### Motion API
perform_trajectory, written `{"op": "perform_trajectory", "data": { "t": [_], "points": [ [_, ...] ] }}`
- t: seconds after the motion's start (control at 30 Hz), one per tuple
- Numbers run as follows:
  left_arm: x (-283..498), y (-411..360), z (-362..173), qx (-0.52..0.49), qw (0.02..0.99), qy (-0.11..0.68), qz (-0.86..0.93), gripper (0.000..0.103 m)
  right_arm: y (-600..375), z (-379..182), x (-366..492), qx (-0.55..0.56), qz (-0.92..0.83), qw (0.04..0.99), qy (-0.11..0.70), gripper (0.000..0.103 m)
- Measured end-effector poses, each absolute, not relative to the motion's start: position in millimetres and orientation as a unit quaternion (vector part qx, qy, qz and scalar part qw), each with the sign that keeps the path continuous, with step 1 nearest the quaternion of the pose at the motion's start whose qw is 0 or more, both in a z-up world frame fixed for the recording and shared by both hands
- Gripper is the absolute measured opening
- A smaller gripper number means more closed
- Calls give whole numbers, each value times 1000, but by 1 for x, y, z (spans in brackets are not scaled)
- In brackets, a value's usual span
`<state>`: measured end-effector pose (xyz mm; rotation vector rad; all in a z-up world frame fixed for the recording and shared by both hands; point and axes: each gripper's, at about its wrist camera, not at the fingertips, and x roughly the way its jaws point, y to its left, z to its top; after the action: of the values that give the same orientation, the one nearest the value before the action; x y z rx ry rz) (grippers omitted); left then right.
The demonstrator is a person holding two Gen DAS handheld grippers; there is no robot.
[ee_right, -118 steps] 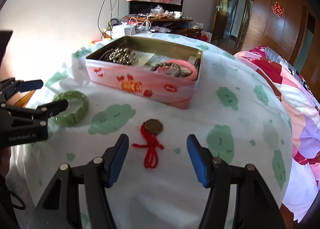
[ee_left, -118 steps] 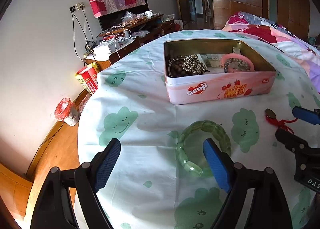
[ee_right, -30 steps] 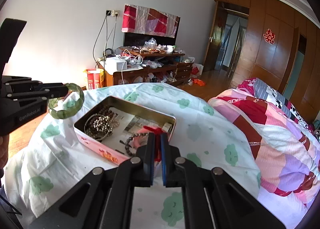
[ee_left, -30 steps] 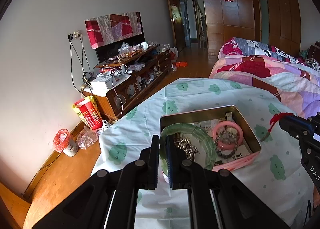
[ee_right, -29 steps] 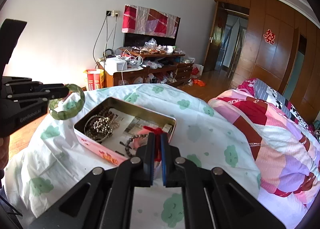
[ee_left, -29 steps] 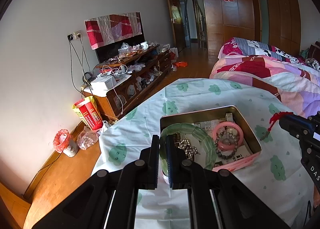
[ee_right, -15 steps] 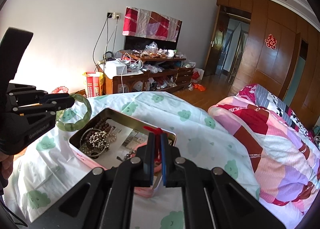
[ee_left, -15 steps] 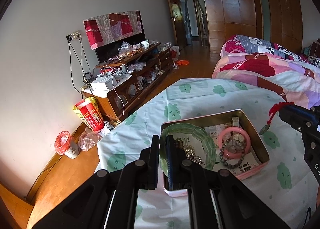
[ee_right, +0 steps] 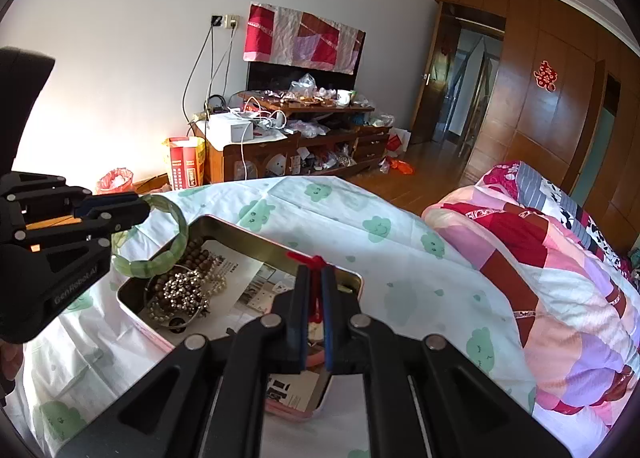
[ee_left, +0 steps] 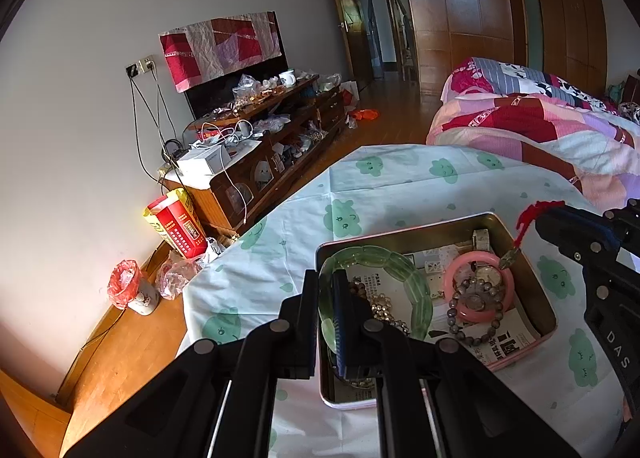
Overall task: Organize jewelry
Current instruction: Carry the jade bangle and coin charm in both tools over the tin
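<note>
1. Holding the green bangle (ee_left: pixel 416 290) at our left, our left gripper (ee_left: pixel 326 318) has its jaws pinched on the band's near edge, at about 9 o'clock on the ring; the bangle hangs in the air over the left end of the tin (ee_left: pixel 544 298).
2. We see the tin open on the cloud-print cloth (ee_left: pixel 392 185), at 6 o'clock in the left wrist view. Its left end holds a heap of brown and silver beads (ee_right: pixel 180 290); toward 3 o'clock inside it lies a pink bangle (ee_left: pixel 452 274) with a grey bead bracelet (ee_left: pixel 472 322) across it.
3. Our right gripper (ee_right: pixel 314 298) has its jaws pressed onto the red cord charm (ee_left: pixel 532 213); the red knot sticks up above the tips, and the small pendant (ee_left: pixel 507 258) dangles just over the pink bangle at the tin's right end.
4. At 3 o'clock, beyond the cloth, we see a patchwork quilt (ee_right: pixel 560 258).
</note>
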<state>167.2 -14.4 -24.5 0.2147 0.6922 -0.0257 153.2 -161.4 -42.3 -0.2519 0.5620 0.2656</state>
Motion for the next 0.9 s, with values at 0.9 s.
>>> {"op": "perform_trajectory", "data": {
  "t": [0.9],
  "points": [
    [192,-13,-56,101,921,377,-11,6,-149,-74,181,-126,123,932,316,7]
  ]
}}
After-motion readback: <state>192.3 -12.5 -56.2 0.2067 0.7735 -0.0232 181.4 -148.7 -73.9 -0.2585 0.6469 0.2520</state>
